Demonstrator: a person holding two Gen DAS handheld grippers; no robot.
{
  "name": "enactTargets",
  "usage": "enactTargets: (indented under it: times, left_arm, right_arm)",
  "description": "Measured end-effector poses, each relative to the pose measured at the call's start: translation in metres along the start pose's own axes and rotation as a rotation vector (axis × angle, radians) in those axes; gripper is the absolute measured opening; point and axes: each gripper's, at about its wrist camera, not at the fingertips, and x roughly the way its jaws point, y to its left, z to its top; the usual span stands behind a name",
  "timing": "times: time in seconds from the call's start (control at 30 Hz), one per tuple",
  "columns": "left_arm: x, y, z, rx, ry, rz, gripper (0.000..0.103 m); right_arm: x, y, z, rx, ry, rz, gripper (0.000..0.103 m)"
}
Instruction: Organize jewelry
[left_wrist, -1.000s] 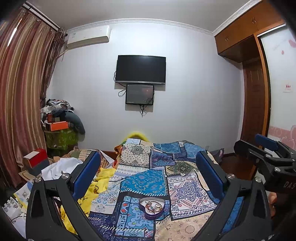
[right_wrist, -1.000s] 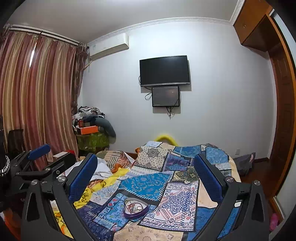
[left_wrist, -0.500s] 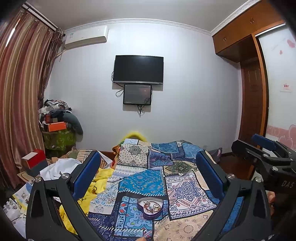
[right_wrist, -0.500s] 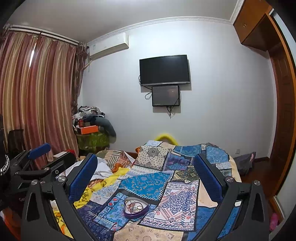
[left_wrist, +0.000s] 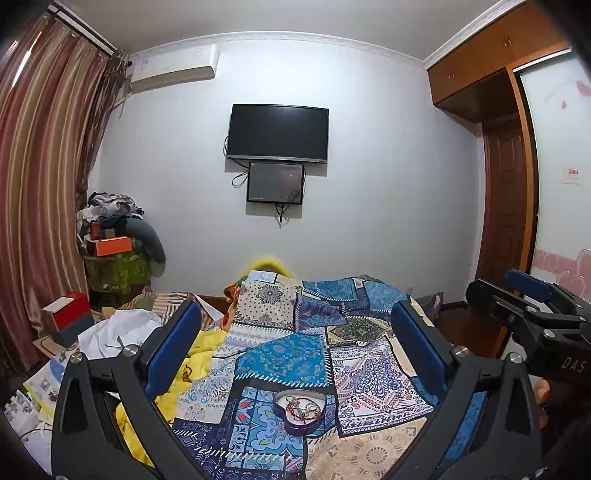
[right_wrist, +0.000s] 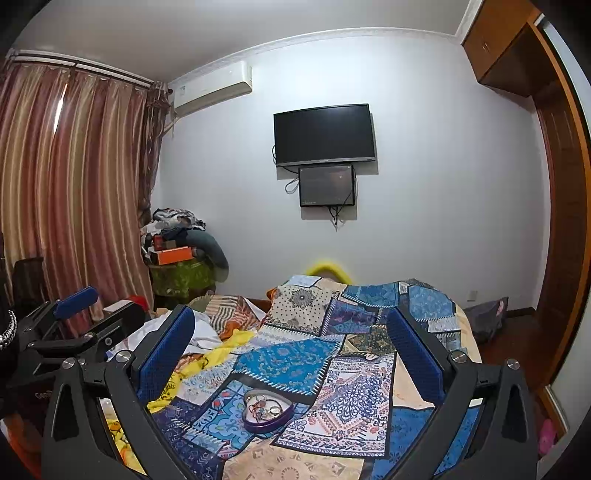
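A purple heart-shaped box (left_wrist: 300, 412) lies open on the patchwork bedspread (left_wrist: 291, 354), with bracelets and rings (left_wrist: 303, 404) loose inside it. It also shows in the right wrist view (right_wrist: 267, 410). My left gripper (left_wrist: 295, 332) is open and empty, held well above and short of the box. My right gripper (right_wrist: 290, 332) is open and empty too, at a similar height. Each gripper shows at the edge of the other's view: the right one (left_wrist: 532, 306) and the left one (right_wrist: 79, 317).
White cloth, yellow fabric (left_wrist: 195, 365) and papers lie on the bed's left side. A red box (left_wrist: 66, 314) and a cluttered green stand (left_wrist: 114, 266) are by the curtain. A TV (left_wrist: 277, 134) hangs on the far wall. A wardrobe (left_wrist: 506, 184) stands at right.
Both grippers have drifted only slightly; the view shifts a little. The jaws stay open and the box has not moved.
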Motion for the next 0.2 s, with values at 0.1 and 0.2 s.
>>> enactTargets:
  times: [0.1,0.2]
  left_arm:
    - [0.0041,0.0002,-0.0015,-0.001,0.008,-0.004,0.103]
    - [0.0091,0.0010,-0.0023,-0.002,0.017,-0.003,0.103]
  right_arm:
    - [0.0027,-0.0025,-0.0015,0.005,0.008,-0.006,0.103]
    - [0.0070,-0.0064,-0.0039,0.010,0.021,-0.014,0.103]
